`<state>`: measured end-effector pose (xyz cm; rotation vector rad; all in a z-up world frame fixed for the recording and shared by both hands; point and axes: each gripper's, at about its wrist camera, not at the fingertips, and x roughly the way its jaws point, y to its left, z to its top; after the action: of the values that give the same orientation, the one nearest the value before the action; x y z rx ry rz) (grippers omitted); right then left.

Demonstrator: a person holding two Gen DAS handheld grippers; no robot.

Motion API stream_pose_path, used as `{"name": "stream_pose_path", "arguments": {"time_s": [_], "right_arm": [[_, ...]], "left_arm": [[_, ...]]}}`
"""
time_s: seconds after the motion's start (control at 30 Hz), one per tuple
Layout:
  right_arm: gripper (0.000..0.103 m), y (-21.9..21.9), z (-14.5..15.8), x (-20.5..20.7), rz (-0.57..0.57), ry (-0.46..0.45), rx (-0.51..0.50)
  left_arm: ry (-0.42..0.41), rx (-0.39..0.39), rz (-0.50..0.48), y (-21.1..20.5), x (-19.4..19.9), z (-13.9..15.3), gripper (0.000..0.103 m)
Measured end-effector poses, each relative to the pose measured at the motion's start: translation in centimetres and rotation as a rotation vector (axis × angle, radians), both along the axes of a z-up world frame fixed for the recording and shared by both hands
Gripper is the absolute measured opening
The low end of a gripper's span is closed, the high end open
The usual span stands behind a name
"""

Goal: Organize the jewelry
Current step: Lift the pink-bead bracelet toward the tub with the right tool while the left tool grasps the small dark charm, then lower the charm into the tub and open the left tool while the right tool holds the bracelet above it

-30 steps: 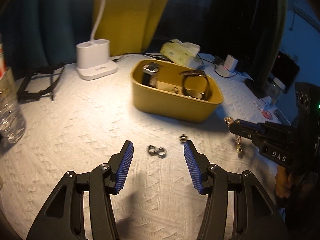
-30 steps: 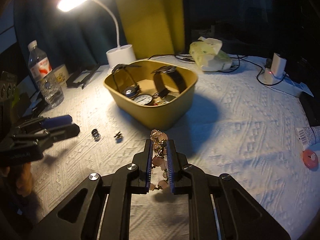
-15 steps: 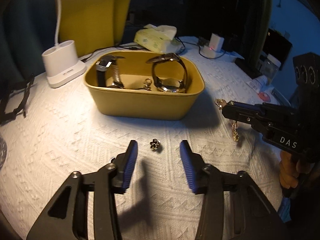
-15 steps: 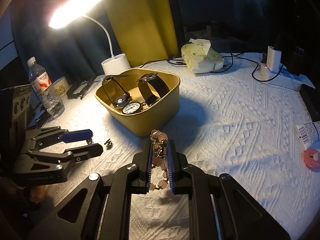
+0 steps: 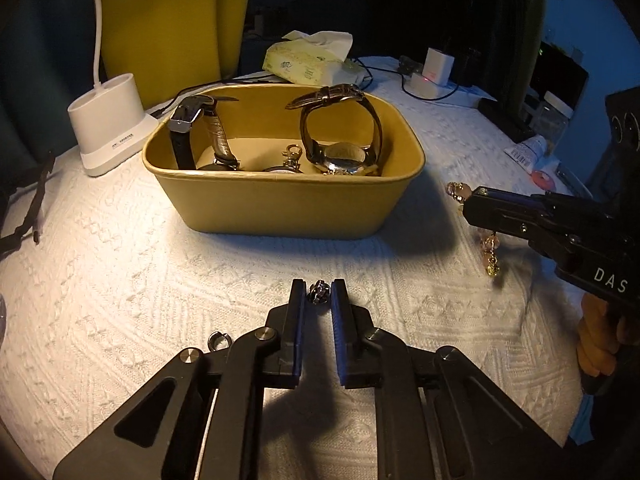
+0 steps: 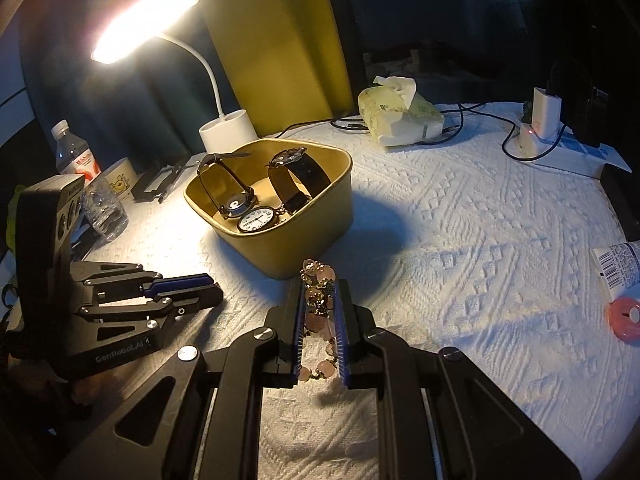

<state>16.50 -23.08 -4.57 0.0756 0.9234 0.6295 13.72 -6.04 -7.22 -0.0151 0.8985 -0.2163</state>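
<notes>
Now your left tongs (image 5: 319, 295) are pinched on a small metal charm (image 5: 319, 293) at their tips, low over the table (image 5: 120, 280). Your right tongs (image 6: 319, 308) are clamped on a pink beaded bracelet (image 6: 318, 312), held off the cloth just short of the yellow bin (image 6: 312, 240). The bin already holds two strap watches (image 6: 240, 200) and a pocket watch (image 6: 257, 219). Both held pieces have yet to go in, and one ring (image 5: 219, 339) lies beside your left tongs.
</notes>
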Motion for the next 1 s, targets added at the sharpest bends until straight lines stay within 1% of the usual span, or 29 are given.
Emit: {"name": "stream_pose_path", "arguments": {"time_s": [0.1, 0.33, 0.67, 0.87, 1.0], "right_arm": [[0.014, 0.1, 0.0, -0.1, 0.0, 0.001, 0.0], [0.014, 0.4, 0.7, -0.4, 0.011, -0.021, 0.0], [0.014, 1.4, 2.3, -0.2, 0.03, -0.068, 0.0], [0.014, 2.1, 3.3, 0.1, 0.044, -0.1, 0.003], [0.014, 2.5, 3.6, 0.5, 0.051, -0.113, 0.008]], "left_arm": [[-0.006, 0.004, -0.004, -0.1, -0.1, 0.1, 0.014], [-0.048, -0.004, 0.006, 0.2, -0.8, 1.1, 0.014], [-0.153, -0.019, 0.024, 1.1, -1.8, 4.4, 0.014], [-0.207, -0.026, 0.036, 1.6, -1.7, 5.6, 0.014], [-0.223, -0.033, 0.032, 1.6, -1.2, 6.1, 0.014]]}}
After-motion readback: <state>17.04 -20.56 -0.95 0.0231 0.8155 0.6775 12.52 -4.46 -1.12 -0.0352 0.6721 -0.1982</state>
